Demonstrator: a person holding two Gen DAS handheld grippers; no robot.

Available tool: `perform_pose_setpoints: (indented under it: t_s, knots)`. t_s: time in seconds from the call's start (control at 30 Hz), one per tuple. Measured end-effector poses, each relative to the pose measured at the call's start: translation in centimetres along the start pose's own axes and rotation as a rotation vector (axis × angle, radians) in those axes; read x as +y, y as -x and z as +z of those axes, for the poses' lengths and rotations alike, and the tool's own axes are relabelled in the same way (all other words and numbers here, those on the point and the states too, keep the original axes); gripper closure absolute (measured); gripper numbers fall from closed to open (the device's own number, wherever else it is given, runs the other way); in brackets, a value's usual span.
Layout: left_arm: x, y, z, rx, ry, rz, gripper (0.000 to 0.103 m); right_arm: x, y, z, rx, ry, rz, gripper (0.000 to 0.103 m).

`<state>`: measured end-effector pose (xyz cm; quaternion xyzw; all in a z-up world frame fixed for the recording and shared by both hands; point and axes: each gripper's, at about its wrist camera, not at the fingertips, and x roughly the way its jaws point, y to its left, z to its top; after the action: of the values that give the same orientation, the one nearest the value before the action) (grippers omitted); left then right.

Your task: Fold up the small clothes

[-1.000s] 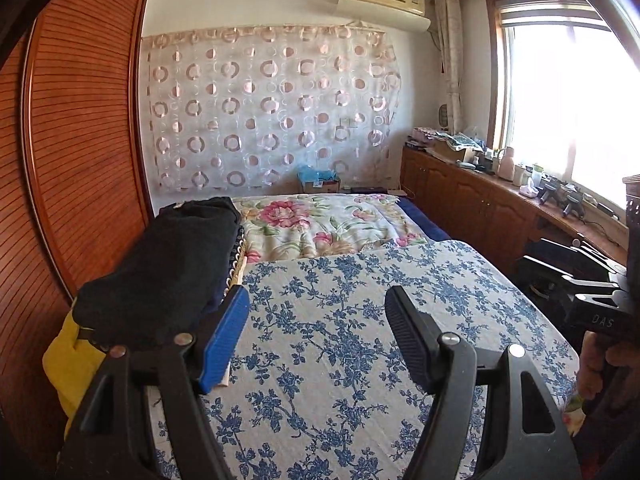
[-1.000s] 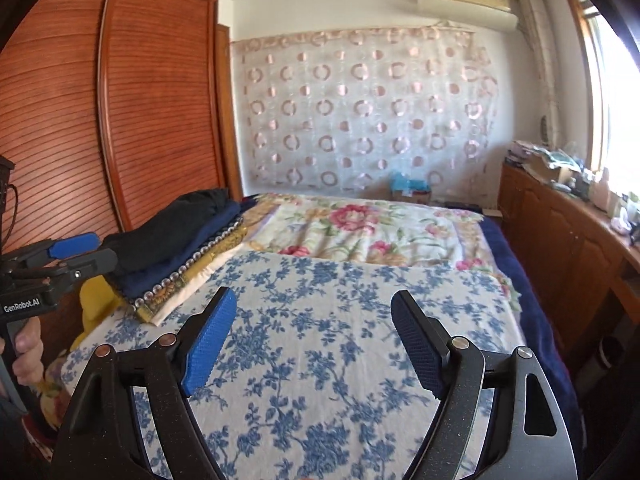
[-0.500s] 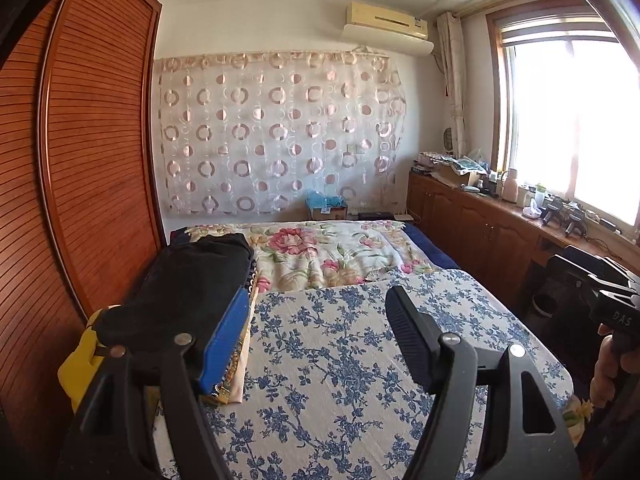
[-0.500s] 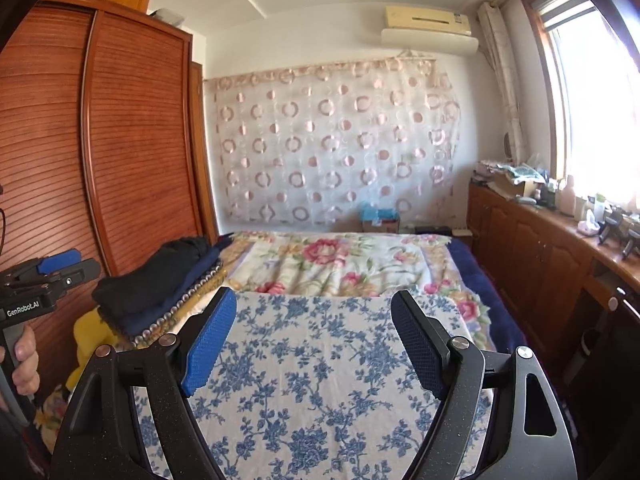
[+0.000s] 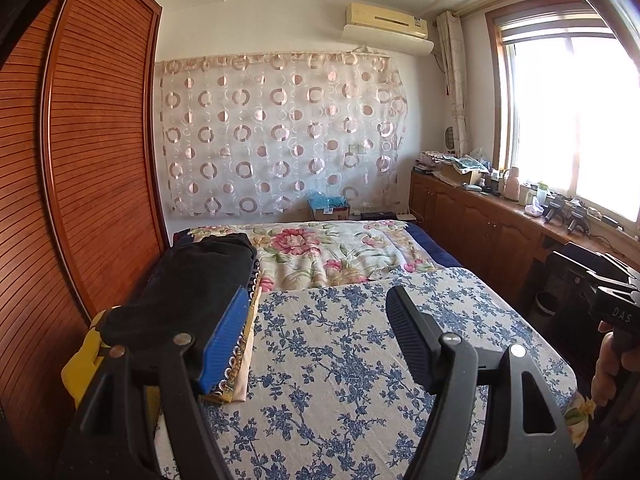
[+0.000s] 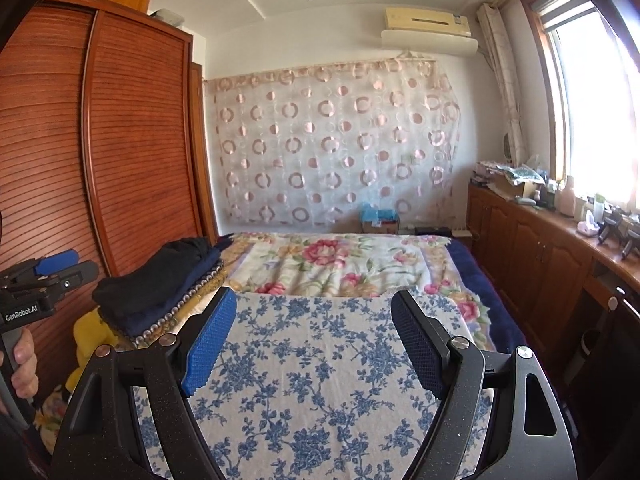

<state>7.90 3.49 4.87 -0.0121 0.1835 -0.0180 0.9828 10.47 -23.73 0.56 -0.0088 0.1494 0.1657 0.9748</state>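
Note:
A stack of folded dark clothes (image 5: pixel 192 284) lies along the bed's left edge; it also shows in the right wrist view (image 6: pixel 160 284). Under it are a bead-trimmed cloth (image 6: pixel 188 300) and a yellow item (image 5: pixel 86 360). My left gripper (image 5: pixel 316 332) is open and empty, held above the blue-flowered sheet (image 5: pixel 340 360), just right of the stack. My right gripper (image 6: pixel 312 336) is open and empty over the same sheet (image 6: pixel 312 400). Each gripper shows at the edge of the other's view: the left (image 6: pixel 44 280), the right (image 5: pixel 604 280).
A wooden wardrobe (image 5: pixel 80 180) runs along the left of the bed. A wooden cabinet (image 5: pixel 480 224) with clutter stands under the window on the right. A rose-patterned blanket (image 5: pixel 332 252) covers the far half of the bed.
Both grippers have risen and pulled back from the bed, so the views tilt up to show more wall and ceiling. Both stay open and empty.

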Motion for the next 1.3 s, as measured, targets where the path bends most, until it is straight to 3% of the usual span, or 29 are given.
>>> perform_pose_setpoints:
  t_s: [1.3]
  knots:
    - [0.23,0.27,-0.01,-0.003,-0.003,0.006,0.031,-0.18,-0.05,-0.20,-0.003,0.001,0.002,0.021]
